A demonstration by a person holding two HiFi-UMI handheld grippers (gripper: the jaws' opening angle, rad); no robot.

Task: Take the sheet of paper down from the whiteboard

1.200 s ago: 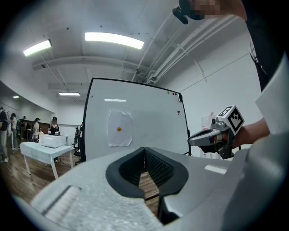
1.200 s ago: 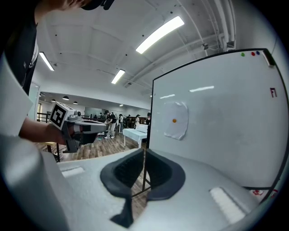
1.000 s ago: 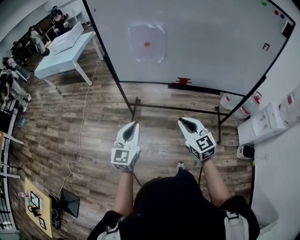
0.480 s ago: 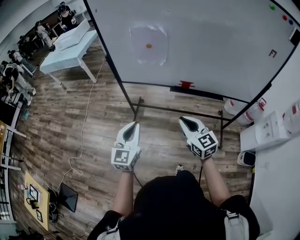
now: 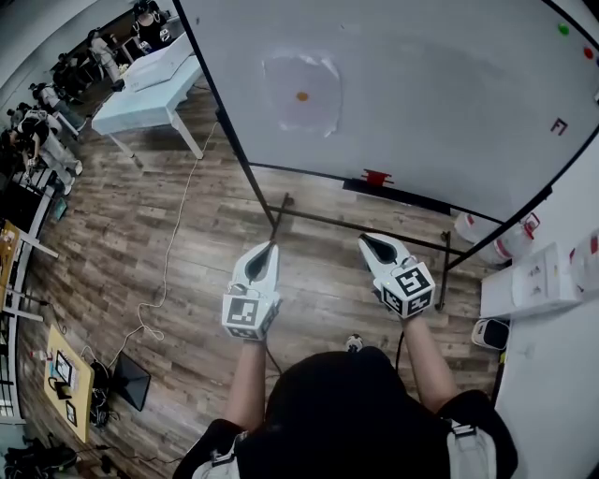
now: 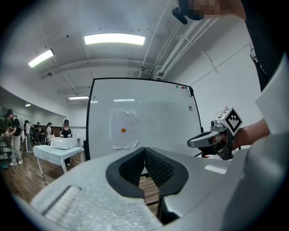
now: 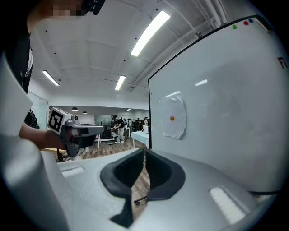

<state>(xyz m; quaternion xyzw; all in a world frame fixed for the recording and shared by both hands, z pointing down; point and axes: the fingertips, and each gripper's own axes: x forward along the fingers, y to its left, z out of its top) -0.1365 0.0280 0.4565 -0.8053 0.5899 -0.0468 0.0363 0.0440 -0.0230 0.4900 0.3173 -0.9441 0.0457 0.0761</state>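
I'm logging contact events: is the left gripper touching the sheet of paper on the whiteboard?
Apart. The head view shows the left gripper over the wooden floor, clearly short of the sheet of paper hanging on the whiteboard.

Glossy smooth whiteboard (image 5: 440,94); thin crinkled paper sheet (image 5: 304,114); matt wood-plank floor (image 5: 178,253).

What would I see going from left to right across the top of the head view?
light blue table → sheet of paper → small red object → green magnet
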